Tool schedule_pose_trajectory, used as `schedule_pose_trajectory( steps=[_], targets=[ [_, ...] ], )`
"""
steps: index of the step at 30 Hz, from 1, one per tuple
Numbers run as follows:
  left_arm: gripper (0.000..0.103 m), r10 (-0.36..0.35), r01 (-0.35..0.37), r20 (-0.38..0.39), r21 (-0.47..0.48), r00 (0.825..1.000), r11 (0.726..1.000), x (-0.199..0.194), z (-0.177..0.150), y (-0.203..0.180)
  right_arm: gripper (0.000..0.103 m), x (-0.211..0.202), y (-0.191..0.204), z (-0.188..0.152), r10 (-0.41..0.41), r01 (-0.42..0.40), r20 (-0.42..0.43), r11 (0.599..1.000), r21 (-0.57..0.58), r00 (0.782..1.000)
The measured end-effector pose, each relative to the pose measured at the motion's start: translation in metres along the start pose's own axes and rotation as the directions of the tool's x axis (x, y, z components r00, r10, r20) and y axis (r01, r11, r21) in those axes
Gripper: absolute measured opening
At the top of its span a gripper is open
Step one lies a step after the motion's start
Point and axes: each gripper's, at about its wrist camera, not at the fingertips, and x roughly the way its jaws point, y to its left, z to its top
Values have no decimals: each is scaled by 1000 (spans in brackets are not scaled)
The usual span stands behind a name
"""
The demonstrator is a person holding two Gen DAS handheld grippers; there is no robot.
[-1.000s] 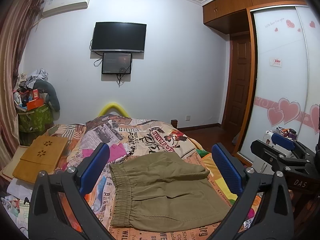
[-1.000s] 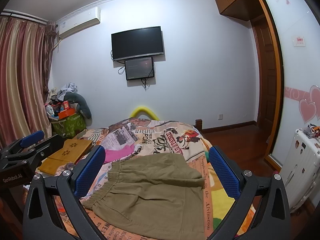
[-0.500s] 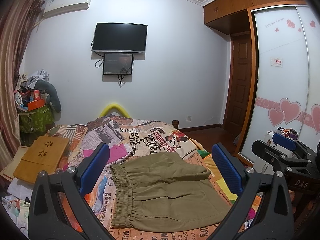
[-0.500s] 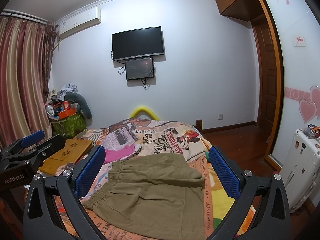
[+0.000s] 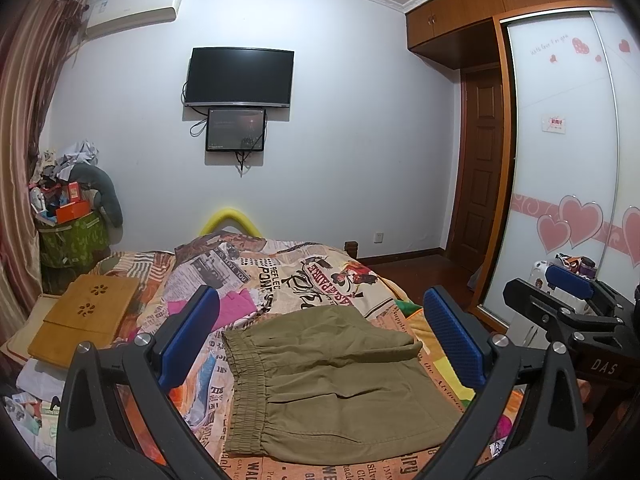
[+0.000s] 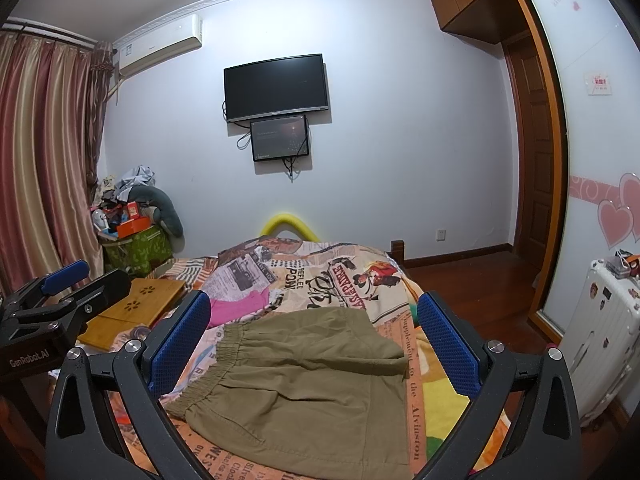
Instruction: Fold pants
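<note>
From where I stand, the nearest things are the two hand tools, both raised above the foot of the bed. The left gripper point(image 5: 320, 344) has its blue pads wide apart with nothing between them, and the right gripper point(image 6: 314, 346) is spread the same way, also empty. Neither touches any cloth; they hang short of the pants and above them.

Just beyond the grippers lie the pants point(image 5: 332, 380), olive-khaki, resting on the printed bedspread point(image 5: 304, 276). The elastic waistband point(image 5: 244, 384) runs along their left side, gathered and slightly rumpled. The far part of the pants looks doubled over, with a layer lying on top and ending in a corner on the right, so I judge one fold has been made. The shape is a compact, roughly square bundle, fairly flat. What seems left is at most one more fold to halve it, or a smoothing of the waistband; with both tools empty and held back, it may equally be close to finished. I cannot tell which.

Left of the pants, a pink cloth point(image 5: 236, 308) peeks out on the bedspread, and further left a wooden lap tray point(image 5: 84, 316) sits at the bed's edge. Beyond the pants, past the yellow headboard arc point(image 5: 230, 220), the wall carries a dark television point(image 5: 240, 76). To the pants' right stands the wardrobe point(image 5: 568, 160) with its heart stickers.
</note>
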Motion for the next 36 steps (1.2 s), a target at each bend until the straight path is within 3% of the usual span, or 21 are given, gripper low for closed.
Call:
schedule_pose_trajectory(
  steps=[26,36],
  targets=[
    [103,17,-17,1,2,1000,1000,3,2,-2,103,0,3,0,4,-4,0,1000,-7,1000],
    [103,50,-50,-51,-6,997,999,38,-4,10,103,22,-4,-5,-27,26,-24,999,-26,999]
  ],
)
